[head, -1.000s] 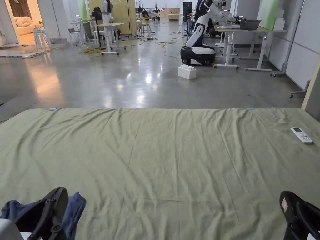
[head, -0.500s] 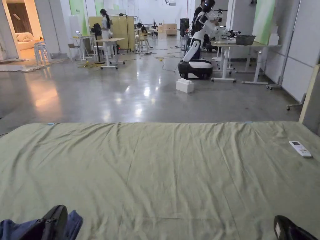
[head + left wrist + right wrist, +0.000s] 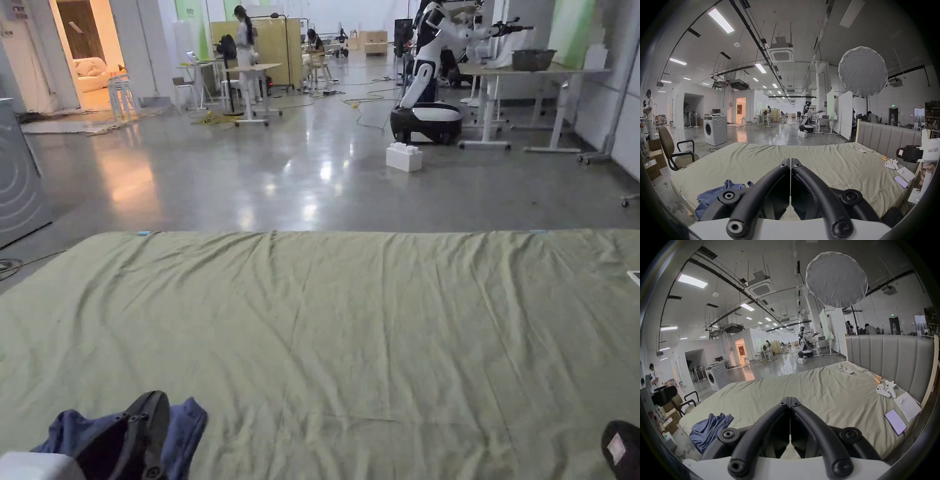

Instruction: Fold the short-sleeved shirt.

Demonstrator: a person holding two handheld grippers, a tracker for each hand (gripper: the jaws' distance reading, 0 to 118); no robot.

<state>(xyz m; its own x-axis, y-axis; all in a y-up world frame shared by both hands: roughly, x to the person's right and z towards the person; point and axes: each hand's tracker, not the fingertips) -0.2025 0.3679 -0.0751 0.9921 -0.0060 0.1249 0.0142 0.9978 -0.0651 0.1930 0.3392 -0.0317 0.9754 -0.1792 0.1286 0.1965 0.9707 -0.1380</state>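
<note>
1. Shirt [image 3: 709, 430]: blue, crumpled in a heap, not spread flat; on the bed [image 3: 802, 394] at its near left corner, close to the edge.
2. Long axis: in the right gripper view, heap stretched from the bed's near edge inward, folds running the same way; sleeves and collar too bunched to tell apart, so cannot tell which way it points.
3. Left tongs [image 3: 791, 162]: jaws pressed together at the tips, nothing between them; held above the shirt, apart from it.
4. Right tongs [image 3: 789, 400]: jaws pressed together, holding nothing; over bare sheet, well to the right of the shirt.
5. Near the headboard [image 3: 890, 363]: remote [image 3: 848, 370], two white controllers [image 3: 886, 390], phone [image 3: 895, 421].
</note>
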